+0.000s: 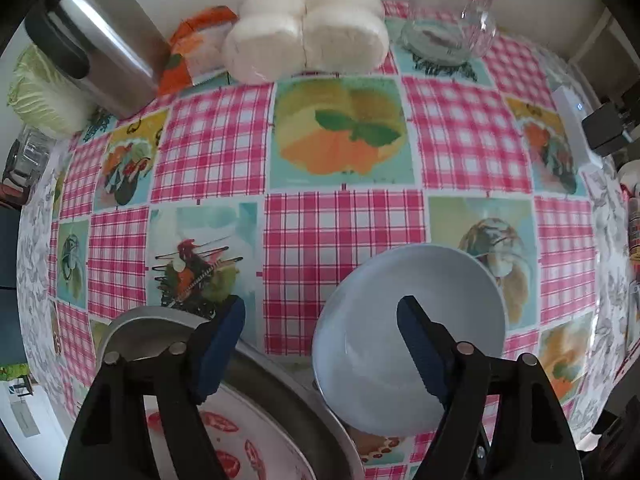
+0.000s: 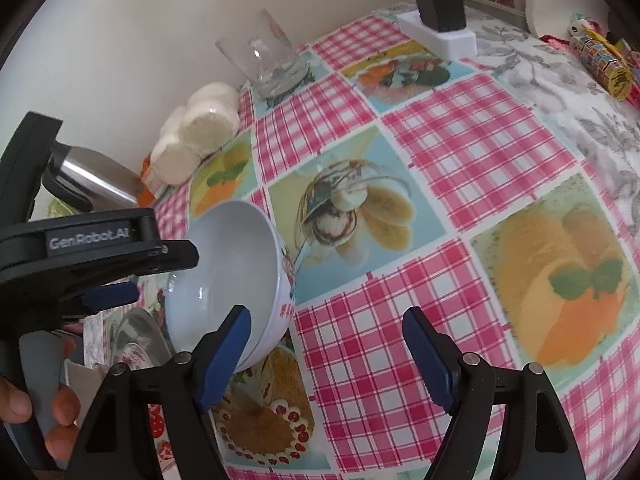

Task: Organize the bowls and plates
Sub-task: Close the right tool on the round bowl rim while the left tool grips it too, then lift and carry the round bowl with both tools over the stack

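A white bowl (image 1: 408, 340) with a red print on its outside sits tilted on the checked tablecloth; it also shows in the right wrist view (image 2: 236, 264). My left gripper (image 1: 320, 344) is open, its right finger inside the bowl, its left finger over a metal plate (image 1: 148, 328) that holds a white plate with red print (image 1: 240, 440). My right gripper (image 2: 326, 352) is open and empty over the cloth, its left finger beside the bowl. The left gripper (image 2: 108, 276) appears at the left of the right wrist view, next to the bowl.
At the table's far edge stand a steel kettle (image 1: 104, 40), a pack of white round cakes (image 1: 308, 32), an orange packet (image 1: 196, 48) and a glass (image 1: 452, 20). A white power strip with a black plug (image 2: 440, 20) lies at the right edge.
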{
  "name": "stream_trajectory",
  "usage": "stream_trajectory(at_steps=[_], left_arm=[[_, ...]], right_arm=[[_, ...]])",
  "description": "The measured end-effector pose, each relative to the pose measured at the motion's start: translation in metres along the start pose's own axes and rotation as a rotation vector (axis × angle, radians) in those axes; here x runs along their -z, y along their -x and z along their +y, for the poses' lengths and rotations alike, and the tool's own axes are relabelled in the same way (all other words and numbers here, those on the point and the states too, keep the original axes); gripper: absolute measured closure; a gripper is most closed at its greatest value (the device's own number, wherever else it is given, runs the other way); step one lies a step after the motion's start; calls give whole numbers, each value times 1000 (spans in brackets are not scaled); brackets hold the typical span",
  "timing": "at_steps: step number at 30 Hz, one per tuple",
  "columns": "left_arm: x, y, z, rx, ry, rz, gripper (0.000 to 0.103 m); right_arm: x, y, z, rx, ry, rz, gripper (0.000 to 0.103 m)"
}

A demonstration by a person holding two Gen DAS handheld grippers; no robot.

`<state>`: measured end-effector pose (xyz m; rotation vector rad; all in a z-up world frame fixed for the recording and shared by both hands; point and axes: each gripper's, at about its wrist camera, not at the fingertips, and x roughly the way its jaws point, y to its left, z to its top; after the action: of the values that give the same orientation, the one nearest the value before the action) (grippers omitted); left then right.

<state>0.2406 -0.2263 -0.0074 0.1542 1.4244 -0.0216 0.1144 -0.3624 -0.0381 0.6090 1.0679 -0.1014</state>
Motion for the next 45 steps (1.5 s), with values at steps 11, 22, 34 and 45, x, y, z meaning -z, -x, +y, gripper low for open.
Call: stream_trajectory(at_steps=[11, 22, 34, 45], left_arm=[[-2, -27, -3, 32, -25, 60, 38], [1, -28, -25, 77, -61, 66, 63], [26, -26, -71, 198, -121, 62, 64], [40, -22, -74, 262, -118, 22, 67]], right_arm=[[4, -18, 10, -21, 15, 28, 40], [3, -20, 18, -99, 15, 27, 77], [-8, -17, -26, -71, -109, 15, 80], [-4, -10, -45, -76, -145, 14, 80]])
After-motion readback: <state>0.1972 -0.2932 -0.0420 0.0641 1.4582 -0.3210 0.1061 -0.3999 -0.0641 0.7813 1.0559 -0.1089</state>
